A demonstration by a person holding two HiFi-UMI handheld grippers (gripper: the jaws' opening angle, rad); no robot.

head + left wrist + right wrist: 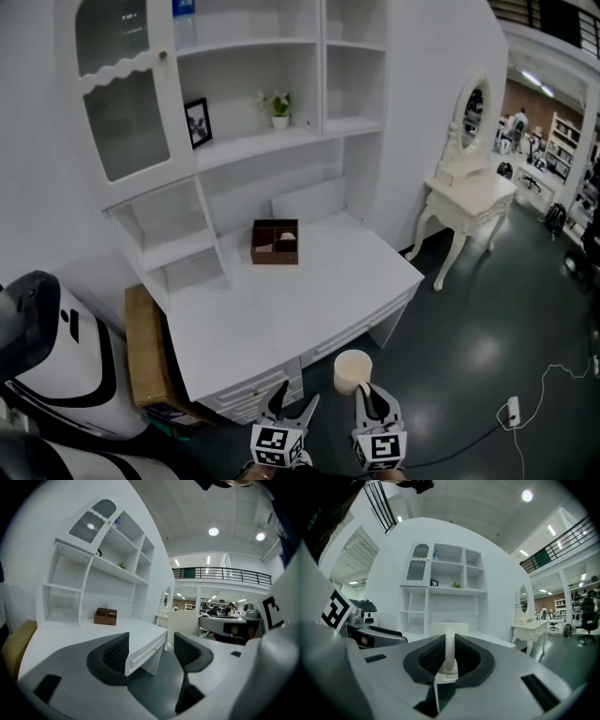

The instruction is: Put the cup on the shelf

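Hidden or cropped first: the hands on both tongs were cut off at the bottom edge of the head view. Only the marker cubes and jaw ends showed. The cup [353, 372] was in plain sight there, but its handle [449, 645] was masked by the right tongs [368, 392]. The right gripper view settled it: a thin pale handle stood upright between the pads, the jaws were nearly together and clamped on it, and the cup body sat just beyond. The cup's inside read plain cream; contents could not be made out.

The top of the shelf unit [281, 131] was cropped, along with a blue-labelled bottle [184, 11] on its top shelf. The brown box [275, 242] at the back of the surface [309, 300] held something pale in one compartment, too small to identify. The far room past the dressing table [469, 192] was too small to read.

Pose: both tongs were low, side by side and close to the person, pointing roughly level toward the surface. The left tongs [293, 400] stood open, pads well apart and empty. Its own view showed the surface's front corner and the dark floor [469, 337] through the gap.

The right tongs gripped the cup by the handle. The cup was upright, mouth up, over the floor just off the surface's front corner, touching neither the surface nor any shelf.

The shelf unit stood along the back of the surface, well apart from the cup. A picture frame [198, 122] and a small potted plant [279, 108] sat on its middle shelf.
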